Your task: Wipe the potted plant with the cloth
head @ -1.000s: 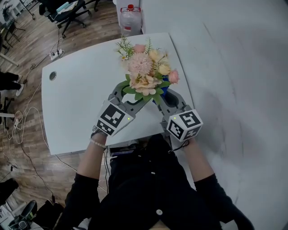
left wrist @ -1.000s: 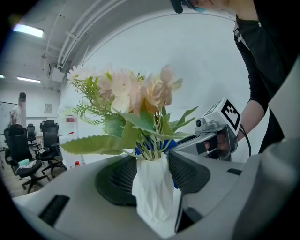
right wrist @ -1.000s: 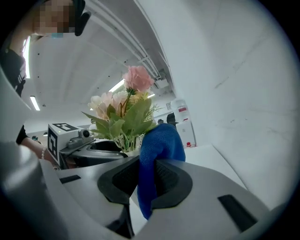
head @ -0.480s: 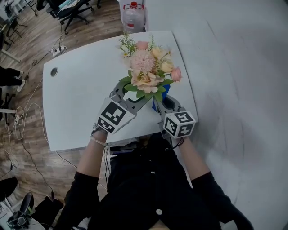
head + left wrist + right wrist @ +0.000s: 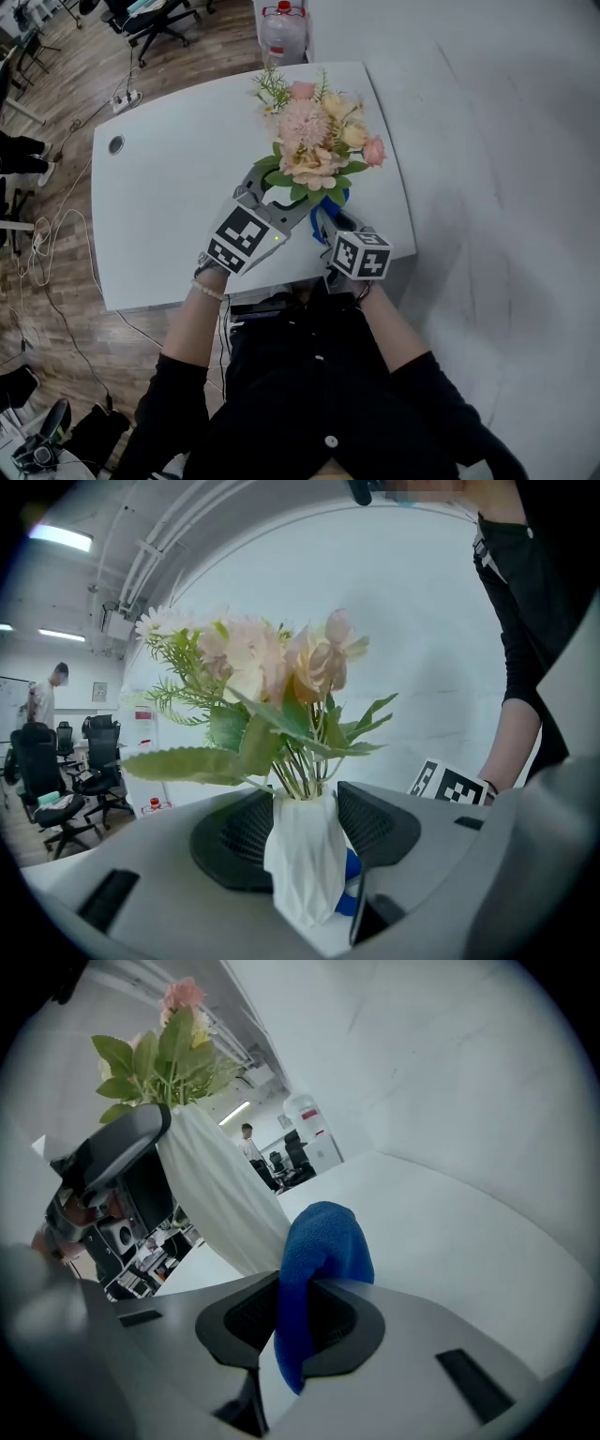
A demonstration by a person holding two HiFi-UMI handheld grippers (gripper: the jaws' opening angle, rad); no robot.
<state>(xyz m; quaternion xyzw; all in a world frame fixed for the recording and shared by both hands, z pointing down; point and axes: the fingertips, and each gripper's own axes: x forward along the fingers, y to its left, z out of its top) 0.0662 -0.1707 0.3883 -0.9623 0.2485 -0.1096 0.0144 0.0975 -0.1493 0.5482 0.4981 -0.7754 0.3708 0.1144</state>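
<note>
Here, the left claw (image 5: 302, 829) pinches the potted plant (image 5: 314, 155) by its faceted white vase (image 5: 302, 874), papery pink blooms (image 5: 305, 127) above, at the front edge of the smooth white counter (image 5: 169, 206). The right claw (image 5: 302, 1321) clamps a folded, fuzzy blue cloth (image 5: 323, 1241) just beside the vase.

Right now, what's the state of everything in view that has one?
left gripper: shut on the vase
right gripper: shut on the blue cloth
vase: upright, clamped between the left jaws
blue cloth: bunched, pinched in the right jaws, seemingly touching the vase's lower side
flowers: standing in the vase
water bottle: capped, upright
</note>
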